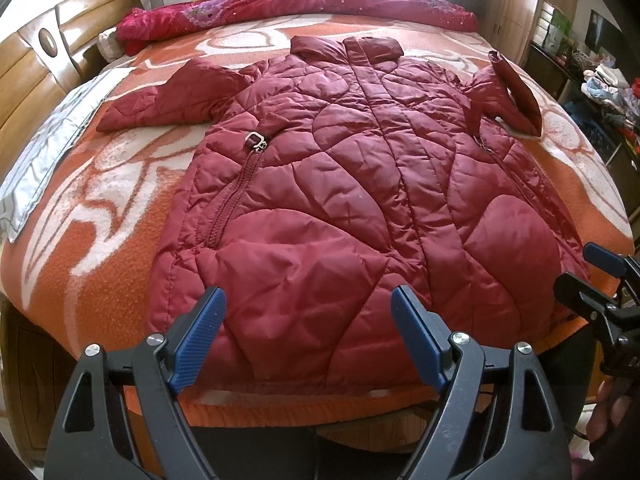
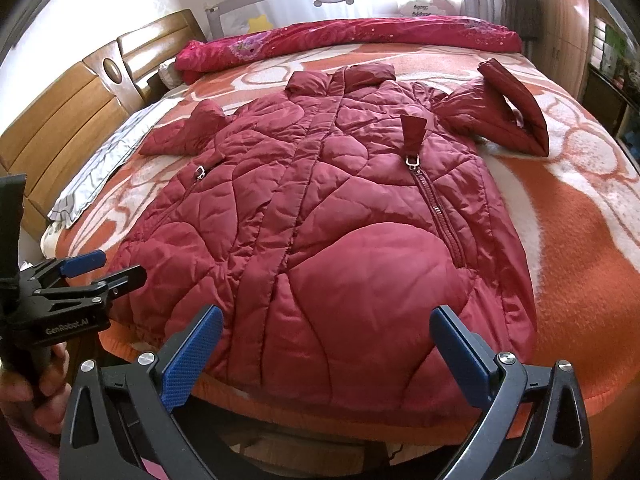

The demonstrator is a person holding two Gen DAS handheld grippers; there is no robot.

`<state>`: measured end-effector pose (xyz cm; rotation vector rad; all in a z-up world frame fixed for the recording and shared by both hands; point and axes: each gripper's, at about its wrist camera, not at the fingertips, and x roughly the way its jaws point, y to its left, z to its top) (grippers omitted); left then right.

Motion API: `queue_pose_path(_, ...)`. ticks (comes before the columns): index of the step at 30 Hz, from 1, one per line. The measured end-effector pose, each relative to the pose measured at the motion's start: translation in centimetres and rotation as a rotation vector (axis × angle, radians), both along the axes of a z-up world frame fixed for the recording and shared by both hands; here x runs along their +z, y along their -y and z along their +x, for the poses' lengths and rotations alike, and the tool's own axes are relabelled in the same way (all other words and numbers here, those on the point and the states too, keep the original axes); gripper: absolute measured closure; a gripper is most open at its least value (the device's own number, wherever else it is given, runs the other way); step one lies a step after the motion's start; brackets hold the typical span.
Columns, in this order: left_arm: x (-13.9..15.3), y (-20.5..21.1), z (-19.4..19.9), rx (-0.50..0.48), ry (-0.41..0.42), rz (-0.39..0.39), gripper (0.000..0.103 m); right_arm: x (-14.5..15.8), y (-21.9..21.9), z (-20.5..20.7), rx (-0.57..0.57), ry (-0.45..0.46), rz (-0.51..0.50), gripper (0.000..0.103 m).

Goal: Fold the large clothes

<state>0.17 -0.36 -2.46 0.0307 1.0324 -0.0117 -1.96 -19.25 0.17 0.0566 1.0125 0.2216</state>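
Left gripper (image 1: 308, 336), seen from my left wrist, hangs released above the hem of the dark red quilted puffer coat (image 1: 360, 184) spread flat on the orange-and-white blanket (image 1: 100, 208). From my right wrist, the right gripper (image 2: 326, 354) gapes empty over that hem too.

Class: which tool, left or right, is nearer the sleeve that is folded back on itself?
Right. The right tool hovers open at the hem on the folded sleeve's side; the left tool hovers open toward the other side.

glossy quilted cloth coat (image 1: 352, 184), fuzzy matt blanket (image 1: 120, 216), polished wood headboard (image 1: 44, 80), ribbed blue plastic fingers (image 1: 198, 336)
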Motion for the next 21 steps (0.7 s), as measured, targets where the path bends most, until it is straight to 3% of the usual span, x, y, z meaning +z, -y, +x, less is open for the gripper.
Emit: queue_pose_path(21,-1.0,-0.5,2.4,0.008,-0.047,-0.030,0.018,-0.1,1.4,2.4,-0.003,0.007,0.037,0.000)
